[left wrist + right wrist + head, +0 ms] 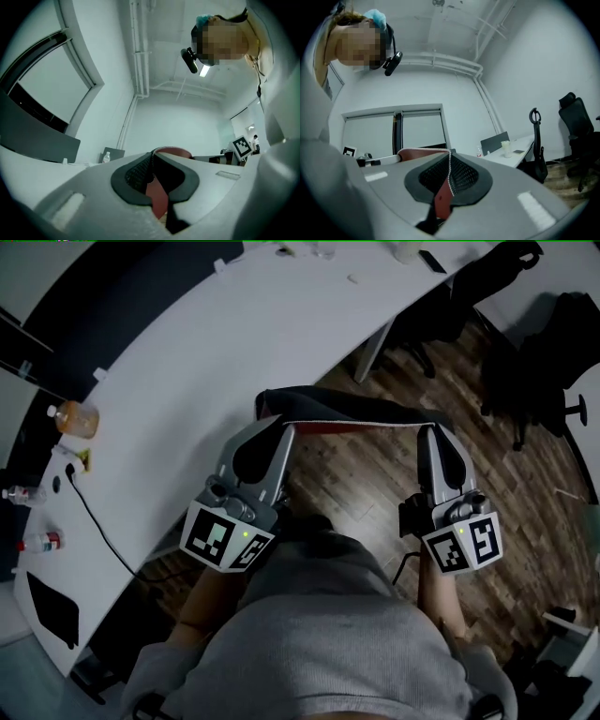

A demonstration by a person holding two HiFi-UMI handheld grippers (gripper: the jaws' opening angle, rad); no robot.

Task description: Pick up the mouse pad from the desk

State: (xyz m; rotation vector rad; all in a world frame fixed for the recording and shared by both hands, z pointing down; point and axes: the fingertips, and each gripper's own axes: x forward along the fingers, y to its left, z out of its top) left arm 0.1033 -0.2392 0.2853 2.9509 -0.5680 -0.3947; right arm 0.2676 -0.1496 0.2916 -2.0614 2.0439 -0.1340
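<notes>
Clamping the mouse pad (352, 412) by its two ends, the left gripper (277, 429) and the right gripper (432, 433) each hold its edge tightly between their fingers.

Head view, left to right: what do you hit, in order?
orange bottle → left gripper → mouse pad → right gripper → black chair
</notes>
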